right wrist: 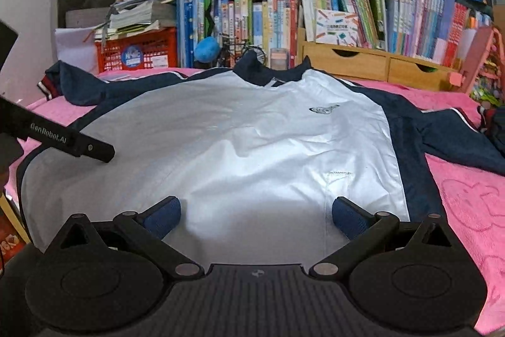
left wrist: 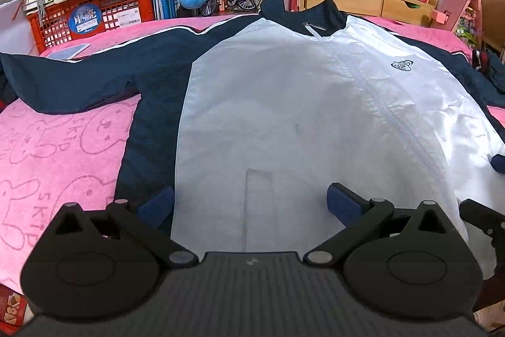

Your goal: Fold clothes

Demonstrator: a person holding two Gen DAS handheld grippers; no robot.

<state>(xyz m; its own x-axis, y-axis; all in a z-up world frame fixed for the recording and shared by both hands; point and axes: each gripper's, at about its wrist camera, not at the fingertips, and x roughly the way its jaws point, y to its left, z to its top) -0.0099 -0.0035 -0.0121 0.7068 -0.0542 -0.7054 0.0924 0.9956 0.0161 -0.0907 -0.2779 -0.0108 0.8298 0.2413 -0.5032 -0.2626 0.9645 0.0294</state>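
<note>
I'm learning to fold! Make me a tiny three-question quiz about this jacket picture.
1. True or false: the jacket is already folded in half.
2. Pick one. The left gripper and right gripper have jaws that are: A) open, holding nothing B) shut on a sleeve C) shut on the collar.
3. Fill in: the jacket lies on a ____ blanket with bunny outlines.

Key:
1. False. It lies spread flat, front up, both sleeves out to the sides.
2. A
3. pink
</note>
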